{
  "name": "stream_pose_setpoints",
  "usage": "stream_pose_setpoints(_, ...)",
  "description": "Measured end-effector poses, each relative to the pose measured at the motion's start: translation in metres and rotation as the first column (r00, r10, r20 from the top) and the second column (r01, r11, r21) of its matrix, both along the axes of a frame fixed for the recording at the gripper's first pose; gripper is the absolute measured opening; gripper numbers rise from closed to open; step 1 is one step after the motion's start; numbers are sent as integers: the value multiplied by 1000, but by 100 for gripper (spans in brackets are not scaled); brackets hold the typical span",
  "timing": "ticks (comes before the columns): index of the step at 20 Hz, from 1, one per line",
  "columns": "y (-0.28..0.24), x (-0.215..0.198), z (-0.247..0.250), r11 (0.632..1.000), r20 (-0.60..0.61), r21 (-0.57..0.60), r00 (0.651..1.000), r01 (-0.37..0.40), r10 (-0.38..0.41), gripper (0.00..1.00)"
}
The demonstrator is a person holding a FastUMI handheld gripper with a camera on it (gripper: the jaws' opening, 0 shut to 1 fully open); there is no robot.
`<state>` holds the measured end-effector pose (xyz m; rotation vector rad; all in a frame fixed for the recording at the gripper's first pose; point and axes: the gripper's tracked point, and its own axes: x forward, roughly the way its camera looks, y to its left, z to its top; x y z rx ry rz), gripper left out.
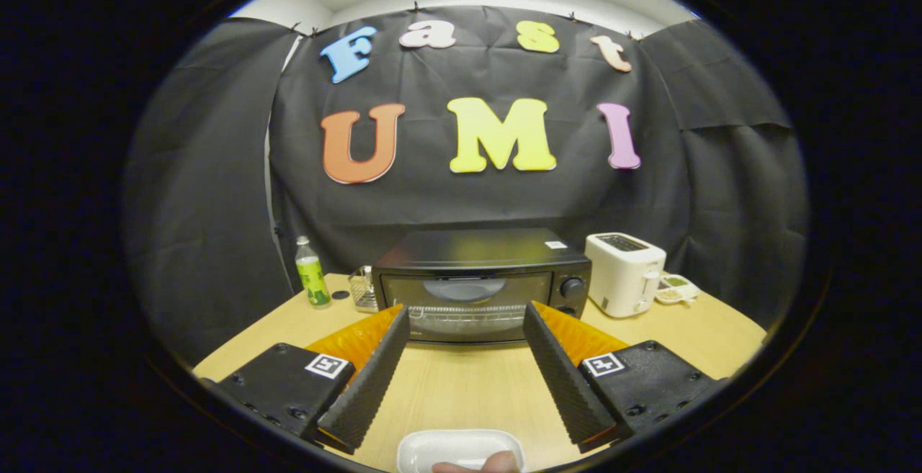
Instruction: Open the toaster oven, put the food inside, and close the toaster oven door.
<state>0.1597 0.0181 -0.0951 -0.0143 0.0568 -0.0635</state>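
Where the wooden table (461, 386) meets the booth wall stands the toaster oven (481, 284): black casing, glass door shut, wire rack visible inside, knobs on its right side. Gripper (467, 322) fingers spread, empty, oven just beyond them.

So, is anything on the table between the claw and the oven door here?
Nothing visible. The claw is open and empty, and bare table runs from its fingers to the shut oven. The bottle, rack and toaster stand off to the sides. The white dish lies nearer than the fingers.
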Motion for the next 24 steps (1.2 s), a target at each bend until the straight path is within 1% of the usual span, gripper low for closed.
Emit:
stream_pose_setpoints(1, 0, -7, -1, 1000, 15, 6, 1000, 7, -7, 100)
stream_pose_setpoints(6, 4, -43, -12, 1000, -1, 27, 1000, 2, -2, 100)
stream_pose_setpoints(9, 11, -65, -3, 1000, 28, -3, 1000, -13, 13, 100)
stream_pose_setpoints(14, 15, -95, 31, 998, 91, -65, 996, -15, 21, 100)
stream_pose_setpoints(18, 19, -105, 41, 997, 104, -78, 994, -24, 32, 100)
stream_pose_setpoints(21, 21, -103, 30, 995, 64, -92, 997, -33, 39, 100)
stream_pose_setpoints(24, 21, -101, 27, 997, 49, -64, 998, -43, 46, 100)
